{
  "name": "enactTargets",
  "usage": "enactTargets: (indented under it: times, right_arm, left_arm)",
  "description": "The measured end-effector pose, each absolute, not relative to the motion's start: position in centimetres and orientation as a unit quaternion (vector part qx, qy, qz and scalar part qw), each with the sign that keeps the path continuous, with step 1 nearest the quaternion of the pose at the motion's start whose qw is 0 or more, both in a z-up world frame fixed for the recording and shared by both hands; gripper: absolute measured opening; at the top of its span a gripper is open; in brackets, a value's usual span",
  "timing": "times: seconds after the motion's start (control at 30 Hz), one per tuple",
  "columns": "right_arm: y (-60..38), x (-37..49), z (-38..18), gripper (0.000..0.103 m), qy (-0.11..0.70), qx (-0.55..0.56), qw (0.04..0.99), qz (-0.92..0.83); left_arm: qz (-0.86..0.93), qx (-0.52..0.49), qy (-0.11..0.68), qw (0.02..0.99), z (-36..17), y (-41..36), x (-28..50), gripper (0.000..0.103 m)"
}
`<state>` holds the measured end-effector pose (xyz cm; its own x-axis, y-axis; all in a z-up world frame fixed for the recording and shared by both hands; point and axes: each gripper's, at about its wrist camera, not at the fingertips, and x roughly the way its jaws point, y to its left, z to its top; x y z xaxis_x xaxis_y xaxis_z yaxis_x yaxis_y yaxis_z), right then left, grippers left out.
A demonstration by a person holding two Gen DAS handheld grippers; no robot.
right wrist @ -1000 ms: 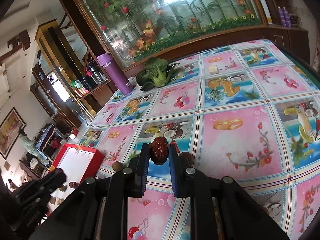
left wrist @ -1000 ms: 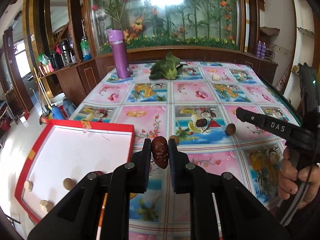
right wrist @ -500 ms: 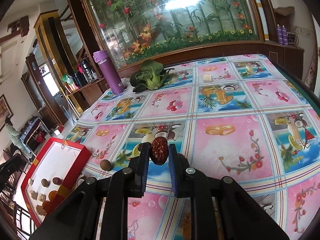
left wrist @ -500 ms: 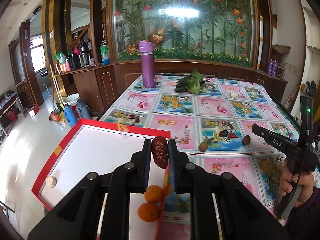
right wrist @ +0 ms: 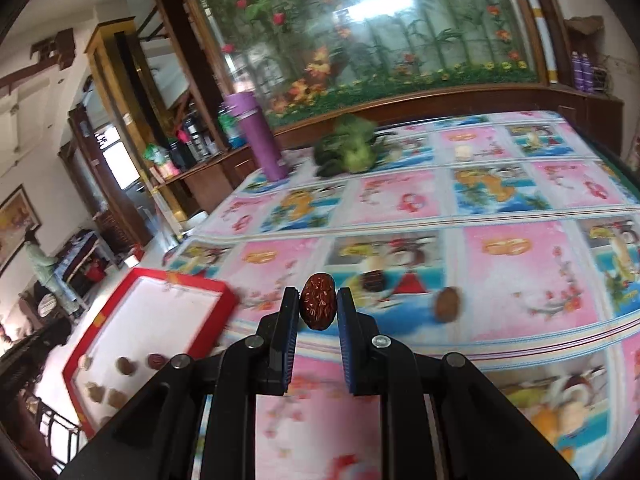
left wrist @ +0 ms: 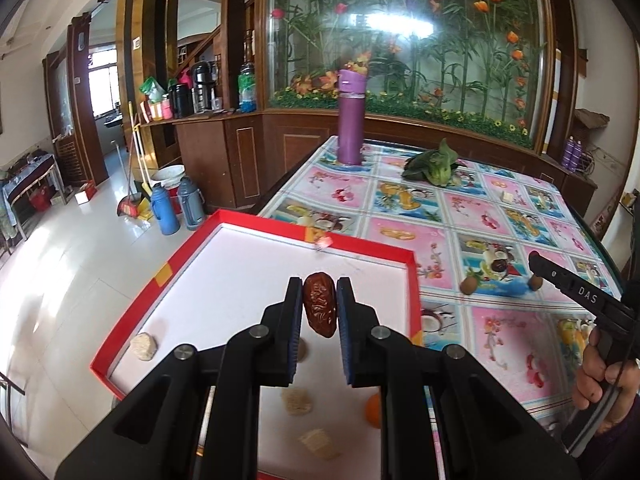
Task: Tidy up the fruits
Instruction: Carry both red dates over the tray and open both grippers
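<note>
Glass-fronted cabinet of artificial flowers (left wrist: 420,40) backs the room; fruit-print tablecloth (left wrist: 500,328) covers the table.

Left wrist view: left gripper (left wrist: 319,306) clenched on a wrinkled red date (left wrist: 319,303), held above the white floor of the red-rimmed tray (left wrist: 360,242). Tray holds pale lumpy pieces, one near its left rim (left wrist: 143,346), and an orange fruit (left wrist: 374,408) partly hidden behind the right finger. Two small brown fruits (left wrist: 469,285) lie on the cloth right of the tray. At the right edge, a hand (left wrist: 600,380) grips the handle of the other tool.

Right wrist view, motion-blurred: right gripper (right wrist: 318,307) grasping a second date (right wrist: 317,306), over the cloth and well apart from the tray (right wrist: 188,282). One brown fruit (right wrist: 447,303) lies just right of the fingers. Only this view shows a dark round fruit (right wrist: 155,360) inside the tray.

Purple bottle (left wrist: 351,120) and leafy greens (left wrist: 434,164) sit at the far end.
</note>
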<state>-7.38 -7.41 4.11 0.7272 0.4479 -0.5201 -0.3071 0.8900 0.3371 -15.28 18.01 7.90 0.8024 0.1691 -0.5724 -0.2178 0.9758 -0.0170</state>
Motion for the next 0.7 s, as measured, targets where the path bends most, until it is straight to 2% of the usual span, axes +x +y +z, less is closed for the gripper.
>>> enactTargets:
  times: [0.37,0.7]
  right_arm:
    - [4.2,-9.9,5.3,0.017,0.320,0.068,0.883,0.336]
    - [10.2,-12.7,2.8,0.017,0.349,0.008,0.855,0.384]
  left_arm:
    - [0.183,-0.069,0.326,0.925,5.1,24.9,-15.4,0.019]
    - [0.208,-0.071,0.354,0.909,2.8,26.9,-14.7,0.019]
